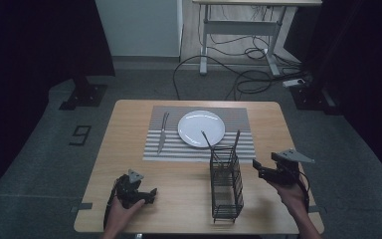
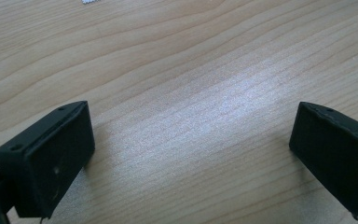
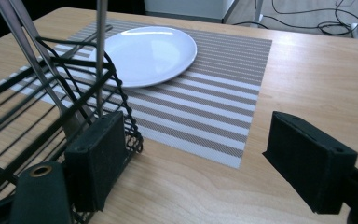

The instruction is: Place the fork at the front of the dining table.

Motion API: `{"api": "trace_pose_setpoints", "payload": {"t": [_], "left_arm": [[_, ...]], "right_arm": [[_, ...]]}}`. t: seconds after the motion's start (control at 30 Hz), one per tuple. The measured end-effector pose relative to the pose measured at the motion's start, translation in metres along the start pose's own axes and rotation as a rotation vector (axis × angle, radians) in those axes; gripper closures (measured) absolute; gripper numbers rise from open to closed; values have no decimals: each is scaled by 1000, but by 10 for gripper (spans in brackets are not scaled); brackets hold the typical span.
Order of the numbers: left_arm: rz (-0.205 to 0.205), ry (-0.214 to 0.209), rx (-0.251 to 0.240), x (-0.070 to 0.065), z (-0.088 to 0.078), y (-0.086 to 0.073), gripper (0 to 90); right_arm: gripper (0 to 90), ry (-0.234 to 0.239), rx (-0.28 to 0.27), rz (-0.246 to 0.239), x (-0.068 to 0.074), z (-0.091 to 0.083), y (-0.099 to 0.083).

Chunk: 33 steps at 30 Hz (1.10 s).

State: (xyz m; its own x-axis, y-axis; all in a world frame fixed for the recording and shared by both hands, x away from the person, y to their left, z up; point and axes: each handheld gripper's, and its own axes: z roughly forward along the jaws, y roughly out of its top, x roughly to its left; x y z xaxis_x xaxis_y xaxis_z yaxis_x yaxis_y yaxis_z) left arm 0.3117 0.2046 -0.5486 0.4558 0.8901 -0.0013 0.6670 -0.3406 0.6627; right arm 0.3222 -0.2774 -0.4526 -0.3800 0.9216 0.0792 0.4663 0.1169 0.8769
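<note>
A white plate (image 1: 201, 128) (image 3: 150, 53) sits on a striped placemat (image 1: 241, 119) (image 3: 214, 107) at the table's far middle. A fork (image 1: 162, 132) lies on the mat left of the plate. A black wire cutlery basket (image 1: 226, 184) (image 3: 51, 112) stands in front of the mat with two utensil handles (image 1: 237, 138) (image 3: 100, 42) sticking up from it. My right gripper (image 1: 259, 168) (image 3: 198, 163) is open just right of the basket, nothing between its jaws. My left gripper (image 1: 149, 195) (image 2: 191, 158) is open, low over bare wood at the front left.
The wooden table (image 1: 129, 149) (image 2: 191, 70) stands on a grey floor. Behind it are a white desk frame (image 1: 238, 30), loose cables (image 1: 243, 74) and a power strip (image 1: 294, 82). A dark stand base (image 1: 82, 94) sits at the back left.
</note>
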Motion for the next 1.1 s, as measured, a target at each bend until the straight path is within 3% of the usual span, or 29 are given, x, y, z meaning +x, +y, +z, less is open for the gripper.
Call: {"api": "trace_pose_setpoints", "payload": {"t": [0.53, 1.1], "left_arm": [[0, 0, 0, 0, 0, 0, 0], [1, 0, 0, 0, 0, 0, 0]], "right_arm": [[255, 20, -18, -12, 15, 11, 20], [352, 63, 34, -28, 25, 26, 42]]}}
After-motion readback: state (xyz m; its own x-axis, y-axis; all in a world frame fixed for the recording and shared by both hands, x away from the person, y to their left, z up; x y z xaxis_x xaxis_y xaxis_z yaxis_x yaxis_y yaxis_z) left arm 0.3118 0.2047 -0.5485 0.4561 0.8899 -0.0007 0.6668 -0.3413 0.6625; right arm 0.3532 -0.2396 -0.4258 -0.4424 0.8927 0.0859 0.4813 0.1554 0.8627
